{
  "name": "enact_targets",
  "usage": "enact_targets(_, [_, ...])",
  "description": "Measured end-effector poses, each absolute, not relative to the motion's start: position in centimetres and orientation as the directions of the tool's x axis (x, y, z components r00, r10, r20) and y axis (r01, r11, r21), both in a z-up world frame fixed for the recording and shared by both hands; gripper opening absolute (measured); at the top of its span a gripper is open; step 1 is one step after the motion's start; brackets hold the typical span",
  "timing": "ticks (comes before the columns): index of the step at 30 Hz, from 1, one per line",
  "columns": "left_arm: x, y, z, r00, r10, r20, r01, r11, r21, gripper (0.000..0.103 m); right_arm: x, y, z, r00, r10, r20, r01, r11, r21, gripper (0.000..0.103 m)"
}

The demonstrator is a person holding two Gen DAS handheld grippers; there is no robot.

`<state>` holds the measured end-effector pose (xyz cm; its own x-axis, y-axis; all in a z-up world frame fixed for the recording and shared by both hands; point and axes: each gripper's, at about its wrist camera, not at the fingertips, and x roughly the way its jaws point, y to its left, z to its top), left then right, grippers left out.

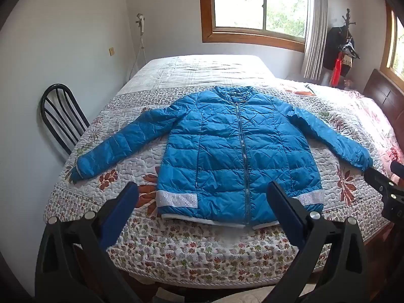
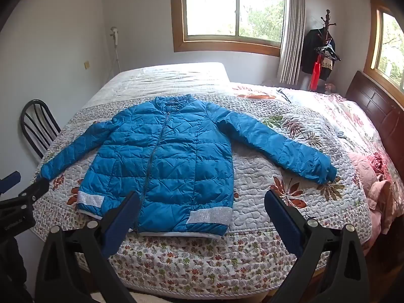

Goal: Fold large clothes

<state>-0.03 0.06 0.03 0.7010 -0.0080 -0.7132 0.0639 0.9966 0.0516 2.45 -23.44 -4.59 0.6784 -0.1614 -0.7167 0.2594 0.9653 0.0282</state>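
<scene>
Left wrist view, far left: black chair against the bed's left edge. Just right of it, the jacket's left-frame sleeve lies angled down, its cuff on the floral quilt. Centre of frame: blue puffer jacket, flat, front up, zipped, collar toward the window, hem at the near edge of the bed. Silver bands at both hem corners. Lower frame: left gripper held above the hem, jaws spread wide, nothing between them. Far right: part of the right gripper, close to the other cuff; contact cannot be judged.

Right wrist view: jacket sits left of centre. Right gripper at lower centre, jaws wide apart, empty, over the hem's right corner and bare quilt. Upper right: coat rack with dark clothes. Right edge: dark wooden headboard.
</scene>
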Motion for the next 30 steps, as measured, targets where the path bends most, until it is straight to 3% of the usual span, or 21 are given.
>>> enact_targets(30, [0.17,0.37,0.15,0.699,0.018,-0.715,0.051,0.996,0.075,0.1,2.65,-23.43,-4.71,0.681,-0.164,-0.714,0.26,0.965,0.026,0.099])
